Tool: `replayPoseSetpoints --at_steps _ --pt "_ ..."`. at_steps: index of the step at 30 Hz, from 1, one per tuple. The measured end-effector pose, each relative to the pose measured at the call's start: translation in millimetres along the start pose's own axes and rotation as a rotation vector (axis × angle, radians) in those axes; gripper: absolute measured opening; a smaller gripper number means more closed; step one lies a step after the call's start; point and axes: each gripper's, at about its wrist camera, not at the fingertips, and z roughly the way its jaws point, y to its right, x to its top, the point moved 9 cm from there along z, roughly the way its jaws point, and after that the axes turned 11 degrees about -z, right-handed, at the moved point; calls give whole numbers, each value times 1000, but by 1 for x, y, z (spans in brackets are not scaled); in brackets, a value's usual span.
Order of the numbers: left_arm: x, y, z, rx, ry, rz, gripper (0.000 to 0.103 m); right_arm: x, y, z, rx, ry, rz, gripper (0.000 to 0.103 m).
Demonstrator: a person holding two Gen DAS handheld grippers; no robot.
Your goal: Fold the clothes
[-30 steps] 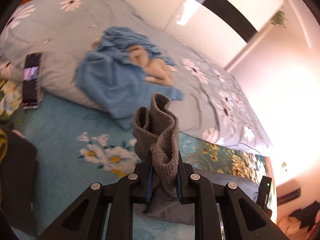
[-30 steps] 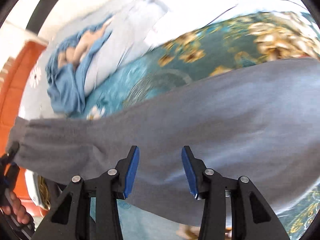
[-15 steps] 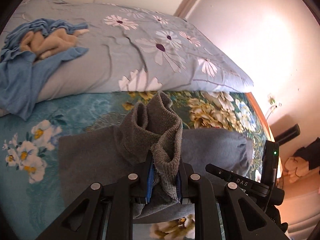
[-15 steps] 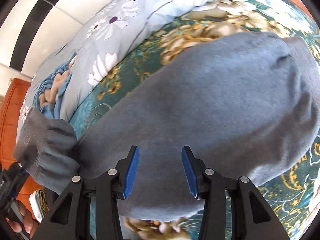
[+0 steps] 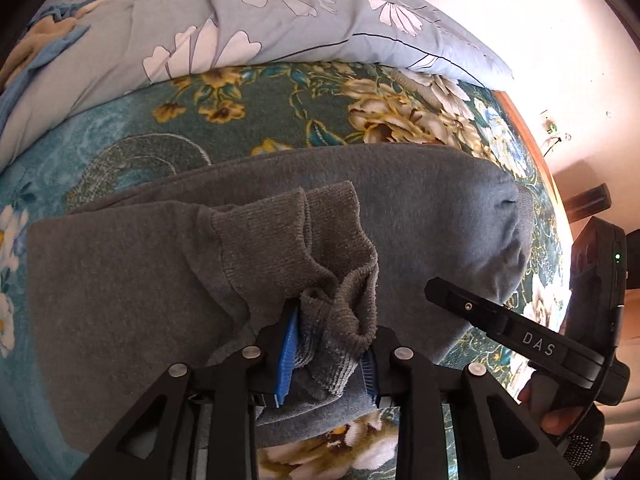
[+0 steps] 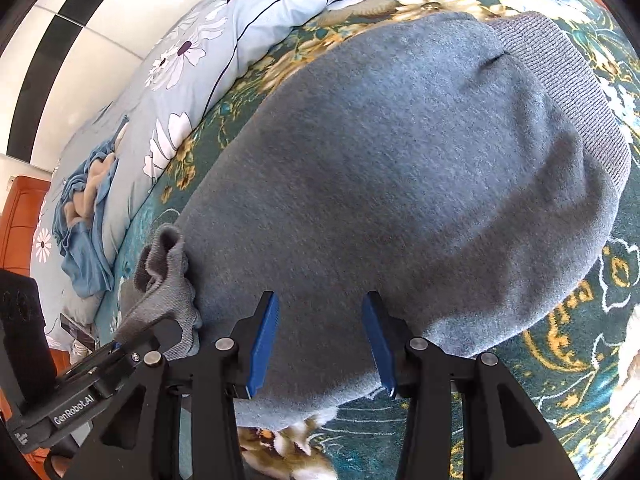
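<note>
A grey sweatshirt (image 6: pixel 400 152) lies on the teal floral bedspread (image 6: pixel 580 360); it also shows in the left wrist view (image 5: pixel 420 216). My left gripper (image 5: pixel 328 344) is shut on the ribbed grey sleeve cuff (image 5: pixel 340 280) and holds it over the sweatshirt's body; the sleeve (image 5: pixel 120 280) lies folded across it. The left gripper shows in the right wrist view (image 6: pixel 132 344) with the cuff (image 6: pixel 168 276). My right gripper (image 6: pixel 320 340) is open and empty, just above the sweatshirt's near edge. It shows at the right of the left wrist view (image 5: pixel 520 336).
A light blue flowered quilt (image 5: pixel 280 20) runs along the far side of the bed. A blue garment with a tan piece (image 6: pixel 84 216) lies on it at the left. An orange wooden headboard (image 6: pixel 20 216) stands at the far left. The bed edge (image 5: pixel 532 140) is at the right.
My left gripper has carried the cuff rightwards and down over the sweatshirt's body, laying the sleeve across it. The right gripper stayed open and moved closer over the sweatshirt.
</note>
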Motion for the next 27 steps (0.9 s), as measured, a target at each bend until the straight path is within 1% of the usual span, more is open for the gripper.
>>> replayPoseSetpoints --at_steps 2,4,5,7,8,9,11,14,16,18,19,21,23,25,27 --pt "-2 4 -8 -63 -18 -13 48 0 -2 -1 -3 -1 -6 45" --pt "-2 4 -22 -111 -9 -20 52 2 -6 -2 -1 6 -14 45" --pt "-1 -2 -32 -120 5 -27 54 3 -9 -3 2 11 -18 45" --pt "1 -15 -52 -132 38 -43 55 6 -18 -3 30 22 -27 45" --pt "3 -27 -62 -112 66 -51 58 8 -23 -3 47 28 -32 45" --pt "7 -47 -74 -58 107 -63 60 9 -29 -4 65 34 -39 45" --pt "11 -85 -89 50 167 -91 60 12 -43 -4 92 44 -72 45" --pt "8 -149 -103 178 204 -184 60 15 -66 -2 125 53 -139 45" --pt "1 -183 -105 187 189 -272 60 18 -87 2 144 54 -196 45" --pt "-7 -201 -105 175 179 -330 60 21 -106 9 154 37 -261 45" --pt "-12 -207 -104 171 175 -348 60 22 -114 14 141 22 -295 45" --pt "-21 -212 -100 176 159 -354 60 21 -121 27 98 -21 -362 45" --pt "-28 -212 -94 175 137 -349 60 20 -118 40 30 -62 -373 45" --pt "-34 -214 -88 181 110 -344 60 18 -113 47 35 -82 -338 45" --pt "-35 -214 -89 176 106 -350 60 16 -110 51 46 -91 -299 45"
